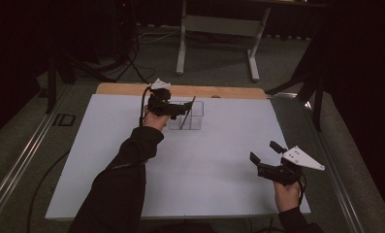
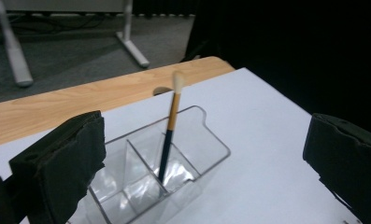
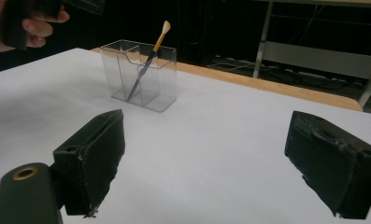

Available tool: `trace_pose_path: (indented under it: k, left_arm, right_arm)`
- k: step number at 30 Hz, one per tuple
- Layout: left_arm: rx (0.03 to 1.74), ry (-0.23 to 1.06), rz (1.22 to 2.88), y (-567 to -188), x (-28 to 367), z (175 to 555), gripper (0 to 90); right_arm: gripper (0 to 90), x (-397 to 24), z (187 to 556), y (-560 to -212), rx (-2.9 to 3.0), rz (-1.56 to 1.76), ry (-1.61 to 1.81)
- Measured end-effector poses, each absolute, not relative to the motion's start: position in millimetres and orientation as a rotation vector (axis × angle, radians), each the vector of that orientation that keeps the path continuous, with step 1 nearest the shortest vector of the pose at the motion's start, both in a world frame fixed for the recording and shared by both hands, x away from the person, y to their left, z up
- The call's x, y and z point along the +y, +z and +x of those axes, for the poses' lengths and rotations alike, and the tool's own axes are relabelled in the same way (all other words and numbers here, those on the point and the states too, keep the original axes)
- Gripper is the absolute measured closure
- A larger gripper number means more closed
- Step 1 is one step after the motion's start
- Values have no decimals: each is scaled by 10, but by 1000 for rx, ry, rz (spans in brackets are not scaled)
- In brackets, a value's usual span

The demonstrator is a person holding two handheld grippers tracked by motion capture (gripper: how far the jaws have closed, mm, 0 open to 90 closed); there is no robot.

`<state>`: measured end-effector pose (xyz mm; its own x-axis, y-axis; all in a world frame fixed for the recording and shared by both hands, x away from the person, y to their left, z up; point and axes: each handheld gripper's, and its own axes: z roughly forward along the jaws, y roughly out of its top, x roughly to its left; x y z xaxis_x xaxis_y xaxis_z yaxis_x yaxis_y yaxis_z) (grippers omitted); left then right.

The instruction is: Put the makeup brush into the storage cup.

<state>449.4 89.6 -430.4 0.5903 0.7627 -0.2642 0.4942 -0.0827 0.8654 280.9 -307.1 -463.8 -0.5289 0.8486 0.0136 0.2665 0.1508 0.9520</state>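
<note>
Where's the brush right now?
The brush stands tilted in the clear divided holder at the far middle of the white table, just below the open left gripper.

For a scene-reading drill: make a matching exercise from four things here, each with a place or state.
1. brush
2. clear organizer
3. left claw
4. right claw

a. open, low over the white sheet's near right part
b. open above the organizer
c. leaning in a compartment, bristles up
d. standing at the far side of the sheet

Pairs: 1-c, 2-d, 3-b, 4-a

Open claw [image 2: 206, 158], brush [image 2: 170, 133] in clear organizer [image 2: 206, 140]
</note>
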Motion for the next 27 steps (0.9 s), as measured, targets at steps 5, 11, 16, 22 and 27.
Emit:
trace_pose_path:
  k: [5,11,16,22,27]
  left_arm:
    - [985,268,1717,-4266,970,4392,0]
    - [938,274,1718,-4185,1082,4256,0]
    - [914,320,1731,-4140,1163,4140,0]
    - [902,305,1725,-4090,1259,3996,0]
    - [862,306,1721,-4065,1341,3847,0]
  right_arm:
    - [121,-3074,2812,-4640,1886,1060,1388]
    - [121,-3070,2810,-4637,1887,1057,1385]
    - [121,-3065,2809,-4636,1888,1056,1386]
    - [121,-3067,2810,-4638,1886,1059,1381]
    - [121,-3061,2809,-4637,1886,1059,1382]
